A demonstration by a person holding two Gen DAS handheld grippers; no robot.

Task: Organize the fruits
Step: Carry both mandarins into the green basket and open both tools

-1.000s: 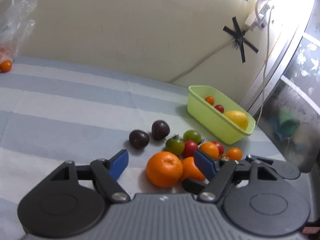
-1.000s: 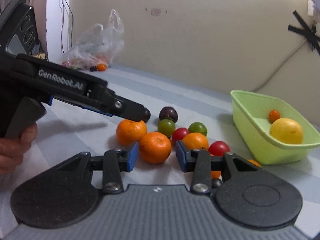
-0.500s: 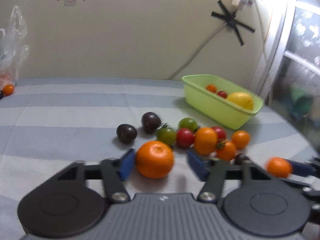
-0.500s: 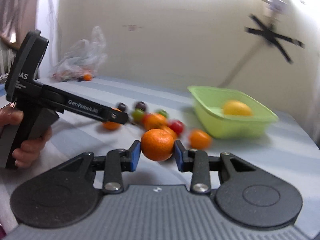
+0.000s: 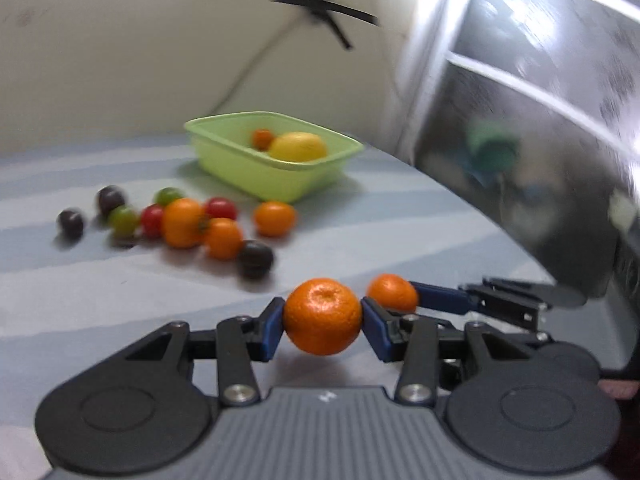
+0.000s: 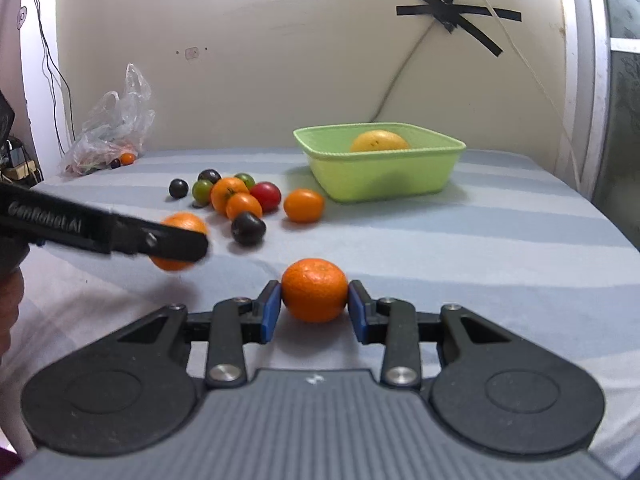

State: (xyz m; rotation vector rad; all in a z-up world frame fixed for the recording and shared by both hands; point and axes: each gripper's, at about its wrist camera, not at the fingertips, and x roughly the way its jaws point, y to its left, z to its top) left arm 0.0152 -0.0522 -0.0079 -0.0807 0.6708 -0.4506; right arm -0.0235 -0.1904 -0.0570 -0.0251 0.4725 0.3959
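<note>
My left gripper (image 5: 322,322) is shut on an orange mandarin (image 5: 322,321), held above the striped cloth. My right gripper (image 6: 314,305) is shut on a second mandarin (image 6: 314,290). In the left wrist view that second mandarin (image 5: 392,293) shows to the right, between the right gripper's blue fingers (image 5: 436,300). In the right wrist view the left gripper's black finger (image 6: 160,242) crosses its mandarin (image 6: 182,242) at the left. A green basket (image 6: 380,168) holds a yellow citrus (image 6: 379,141) and a small orange tomato (image 5: 262,138). Several small tomatoes and dark plums (image 6: 240,198) lie clustered left of it.
A clear plastic bag (image 6: 110,128) with more fruit lies at the back left by the wall. Cables and black tape (image 6: 452,12) hang on the wall behind the basket. A window frame (image 5: 520,120) stands at the table's right side. A hand (image 6: 10,304) shows at the left edge.
Both grippers have closed on a mandarin each, lifted them out of the pile and carried them to the right, toward the basket side. The views have swung right.
</note>
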